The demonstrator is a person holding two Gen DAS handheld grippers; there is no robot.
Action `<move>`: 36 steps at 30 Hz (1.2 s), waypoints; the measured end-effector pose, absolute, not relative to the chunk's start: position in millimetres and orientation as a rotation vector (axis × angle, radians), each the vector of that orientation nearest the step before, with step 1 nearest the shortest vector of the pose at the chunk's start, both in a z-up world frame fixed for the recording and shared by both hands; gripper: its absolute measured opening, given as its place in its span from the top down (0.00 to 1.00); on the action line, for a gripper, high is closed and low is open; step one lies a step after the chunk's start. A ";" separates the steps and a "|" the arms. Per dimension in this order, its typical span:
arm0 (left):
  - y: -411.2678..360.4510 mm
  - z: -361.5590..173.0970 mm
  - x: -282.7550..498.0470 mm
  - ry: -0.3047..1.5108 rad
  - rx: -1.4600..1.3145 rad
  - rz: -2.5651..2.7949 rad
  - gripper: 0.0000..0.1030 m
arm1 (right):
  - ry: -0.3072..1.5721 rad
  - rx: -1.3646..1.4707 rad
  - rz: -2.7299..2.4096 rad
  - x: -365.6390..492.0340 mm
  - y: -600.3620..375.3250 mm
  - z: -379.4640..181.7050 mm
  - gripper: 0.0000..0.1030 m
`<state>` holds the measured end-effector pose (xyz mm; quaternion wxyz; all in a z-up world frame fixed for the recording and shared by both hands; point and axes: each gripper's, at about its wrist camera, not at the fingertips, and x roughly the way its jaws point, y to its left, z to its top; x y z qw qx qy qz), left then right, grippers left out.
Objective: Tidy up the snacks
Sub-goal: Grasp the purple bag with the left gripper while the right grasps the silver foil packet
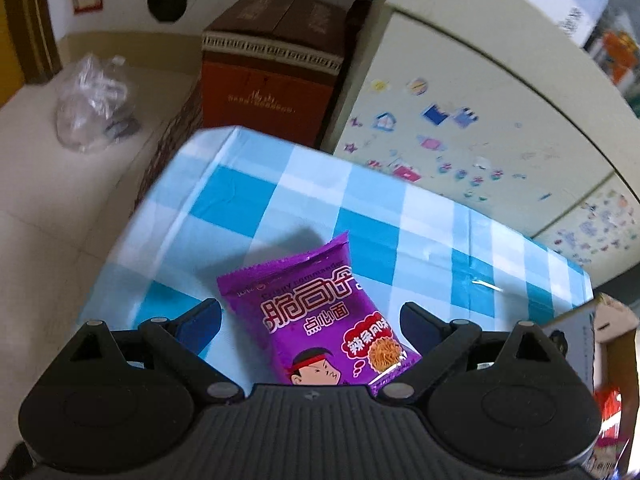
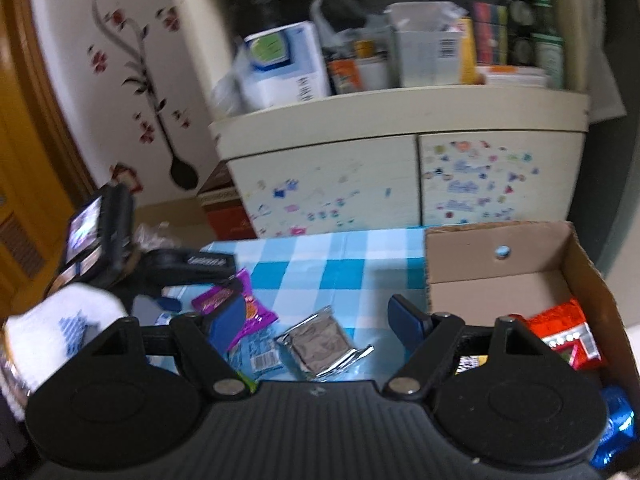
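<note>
A purple snack packet (image 1: 320,320) lies flat on the blue-and-white checked tablecloth (image 1: 280,184). My left gripper (image 1: 310,316) hovers over it, open, with a finger on either side and neither pad pressing it. My right gripper (image 2: 318,322) is open over a silver foil packet (image 2: 320,344) that lies on the cloth, apart from its pads. The purple packet (image 2: 224,300) also shows left of it, beside a light blue packet with a barcode (image 2: 260,356). A cardboard box (image 2: 500,248) at the right holds a red packet (image 2: 560,332) and a blue foil packet (image 2: 616,432).
A white-gloved hand (image 2: 60,328) holds the left tool at the table's left side. Behind the table stand a cream cabinet with stickers (image 1: 460,120) and a brown carton (image 1: 272,72). A clear plastic bag (image 1: 92,104) lies on the floor beyond the table's left edge.
</note>
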<state>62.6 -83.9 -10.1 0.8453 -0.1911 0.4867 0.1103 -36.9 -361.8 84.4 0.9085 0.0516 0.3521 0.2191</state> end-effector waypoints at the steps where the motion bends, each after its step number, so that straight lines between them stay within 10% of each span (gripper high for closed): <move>1: -83.9 -13.3 64.6 1.031 -0.409 0.236 0.05 | 0.732 0.096 0.463 -36.3 -358.3 81.3 0.24; 36: -84.0 -44.0 64.4 1.117 -0.184 0.252 0.00 | 0.879 -0.157 0.451 30.4 -290.7 -33.2 0.24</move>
